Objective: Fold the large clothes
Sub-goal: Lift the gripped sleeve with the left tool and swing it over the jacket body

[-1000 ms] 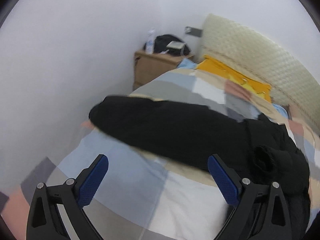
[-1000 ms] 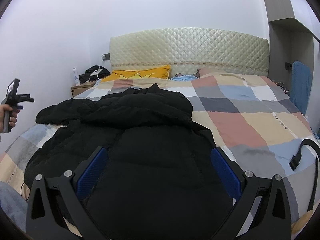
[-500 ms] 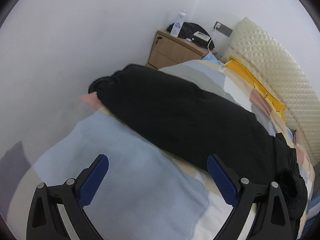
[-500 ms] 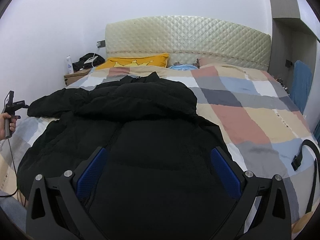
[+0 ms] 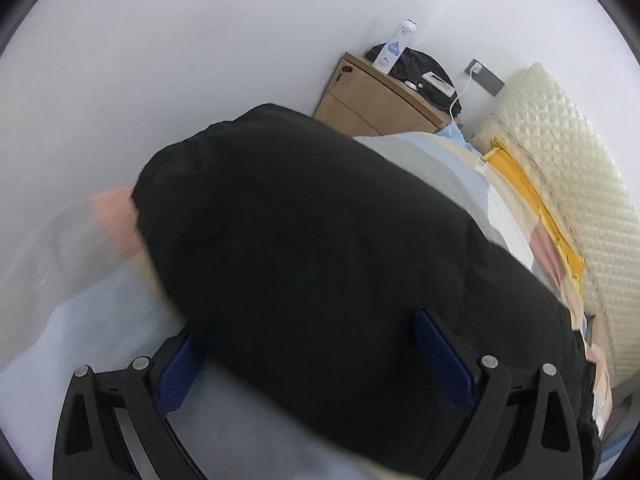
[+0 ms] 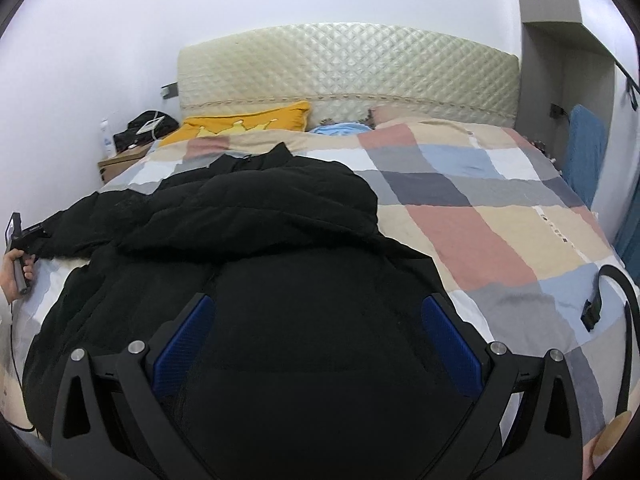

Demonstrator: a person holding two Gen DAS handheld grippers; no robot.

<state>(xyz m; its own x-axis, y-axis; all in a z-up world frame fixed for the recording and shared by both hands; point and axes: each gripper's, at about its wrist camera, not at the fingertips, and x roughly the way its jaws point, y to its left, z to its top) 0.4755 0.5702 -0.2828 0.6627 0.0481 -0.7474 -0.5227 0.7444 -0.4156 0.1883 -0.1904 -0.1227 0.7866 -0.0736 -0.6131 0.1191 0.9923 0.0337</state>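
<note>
Both grippers have their jaws spread wide and grip nothing. Between the blue pads of the left gripper [image 5: 308, 354] lies the black sleeve [image 5: 320, 248] of the padded jacket [image 6: 256, 240]; the picture is too blurred to tell whether the pads touch the cloth. The right gripper [image 6: 316, 332] hangs over the jacket's lower body, pads apart on each side. The jacket lies spread on the left half of the checked bedspread [image 6: 480, 216], with its collar toward the quilted headboard [image 6: 344, 64]. A yellow pillow [image 6: 248, 122] rests against the headboard. Beside the bed stands a wooden nightstand [image 5: 372, 100] with a white bottle [image 5: 396, 46] and a black bag [image 5: 424, 76] on it.
</note>
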